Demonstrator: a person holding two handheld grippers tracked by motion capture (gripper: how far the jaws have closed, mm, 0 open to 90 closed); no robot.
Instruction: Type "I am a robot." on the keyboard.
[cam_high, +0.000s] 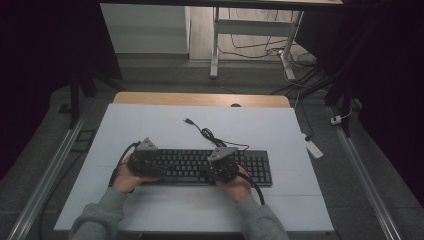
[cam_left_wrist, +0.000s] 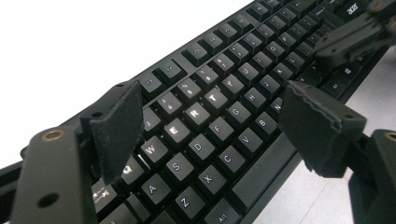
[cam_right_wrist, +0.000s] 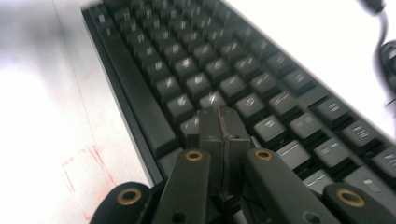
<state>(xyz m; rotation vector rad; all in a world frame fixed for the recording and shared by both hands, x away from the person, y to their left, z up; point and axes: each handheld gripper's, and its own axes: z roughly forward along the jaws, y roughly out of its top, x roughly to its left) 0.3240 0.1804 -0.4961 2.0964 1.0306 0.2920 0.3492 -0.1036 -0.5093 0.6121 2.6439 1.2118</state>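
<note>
High view: black keyboard (cam_high: 200, 166) lying flat on the white bench (cam_high: 150, 130), long axis running left to right, key rows facing up, number pad at the right end, space-bar edge toward the person. Cable (cam_high: 210, 135) leaving the keyboard's far edge and curling away to a plug beyond it. Left claw (cam_high: 147, 165) over the keyboard's left end, held in the left hand (cam_high: 127, 179); right claw (cam_high: 220, 170) right of the keyboard's middle, in the right hand (cam_high: 237, 182).

Left gripper view: left claw (cam_left_wrist: 208, 121) standing wide open above the letter keys, with nothing gripped, W, E, R, T and the rows below readable between its pads (cam_left_wrist: 116, 126). Keyboard (cam_left_wrist: 224, 102) cut off at lower left and upper right; other claw seen far off near the top right corner.

Right gripper view: right claw (cam_right_wrist: 220, 123) closed pad against pad, empty, tips down at the keys just beyond the space bar; contact with a key hard to judge. Keyboard (cam_right_wrist: 187, 70) blurred, legends smeared and unreadable, far end cut off at the top.
</note>
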